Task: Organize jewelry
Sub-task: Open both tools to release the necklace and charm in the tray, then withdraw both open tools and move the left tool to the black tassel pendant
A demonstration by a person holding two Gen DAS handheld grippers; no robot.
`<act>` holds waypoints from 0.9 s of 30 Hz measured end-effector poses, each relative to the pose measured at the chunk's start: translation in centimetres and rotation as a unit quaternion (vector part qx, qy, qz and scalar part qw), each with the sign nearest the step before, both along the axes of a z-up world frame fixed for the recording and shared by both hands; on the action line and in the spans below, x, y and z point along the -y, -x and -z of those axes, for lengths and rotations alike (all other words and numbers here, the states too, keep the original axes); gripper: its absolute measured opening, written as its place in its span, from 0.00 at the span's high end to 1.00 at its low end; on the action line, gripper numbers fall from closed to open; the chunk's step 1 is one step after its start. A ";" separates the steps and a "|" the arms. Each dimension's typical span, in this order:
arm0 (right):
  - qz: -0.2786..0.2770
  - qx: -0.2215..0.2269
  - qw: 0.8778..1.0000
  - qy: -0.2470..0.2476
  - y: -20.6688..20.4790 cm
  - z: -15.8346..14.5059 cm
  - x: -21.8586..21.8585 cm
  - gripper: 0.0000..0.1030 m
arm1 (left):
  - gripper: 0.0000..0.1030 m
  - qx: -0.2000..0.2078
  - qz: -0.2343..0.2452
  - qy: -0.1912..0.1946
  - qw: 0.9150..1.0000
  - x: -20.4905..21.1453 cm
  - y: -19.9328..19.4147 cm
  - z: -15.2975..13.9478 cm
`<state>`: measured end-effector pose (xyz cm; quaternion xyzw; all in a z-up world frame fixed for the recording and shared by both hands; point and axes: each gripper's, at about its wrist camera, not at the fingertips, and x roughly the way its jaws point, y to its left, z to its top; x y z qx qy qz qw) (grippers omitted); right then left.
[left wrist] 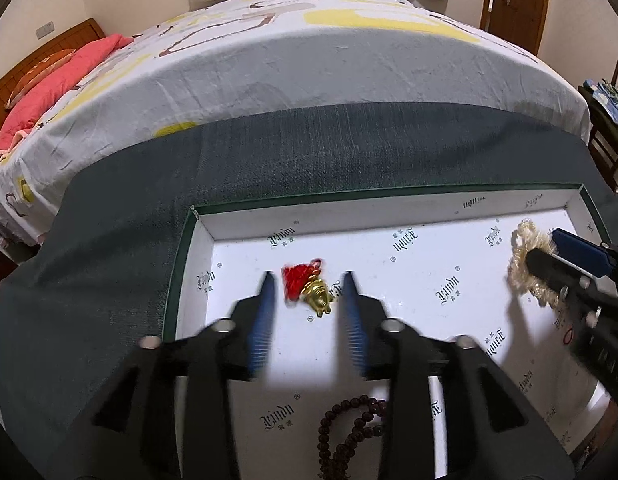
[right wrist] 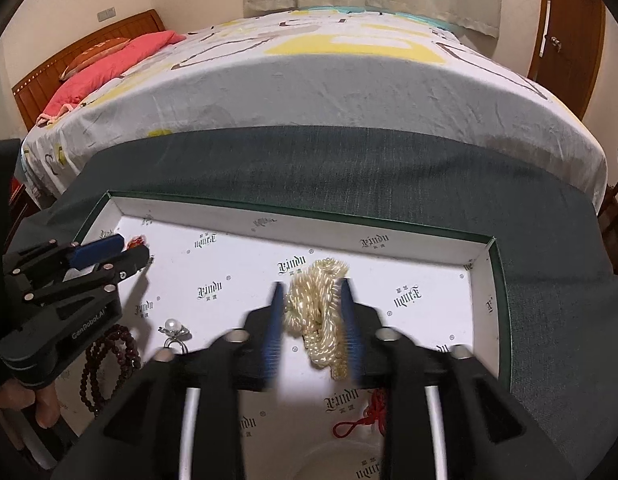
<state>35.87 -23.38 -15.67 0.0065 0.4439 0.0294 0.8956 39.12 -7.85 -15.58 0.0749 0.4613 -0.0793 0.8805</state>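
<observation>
Cream pearl strands (right wrist: 318, 309) bunched, looped, glossy.

Dark bead bracelet (left wrist: 351, 432) cut off by the bottom edge, partly behind the left gripper's fingers (left wrist: 265, 320). Red knotted cord (right wrist: 369, 412) half hidden behind the right gripper body. Fingers motion-blurred in both views.

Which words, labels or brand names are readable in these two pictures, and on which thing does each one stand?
"GenRoboAI": on the side of the left tongs, seen in the right wrist view.
"Yindu", in gothic letters, repeated many times: on the white lining of the box.
Small characters under each "Yindu", and the tiny round marks between them: too small to read.
No other text is visible.
</observation>
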 end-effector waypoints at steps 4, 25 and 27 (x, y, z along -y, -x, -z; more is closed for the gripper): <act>0.000 0.012 1.000 0.000 0.3 -0.4 0.0 0.55 | 0.57 0.000 -0.002 0.001 1.000 -0.1 -0.2 0.0; 0.023 0.116 0.993 -0.021 9.9 -5.3 1.7 0.39 | 0.18 0.114 -0.007 0.026 0.993 -2.4 9.9 -7.0; 0.022 0.119 0.993 -0.019 11.7 -5.4 1.7 0.39 | 0.17 0.115 -0.006 0.024 0.993 -2.8 11.4 -7.3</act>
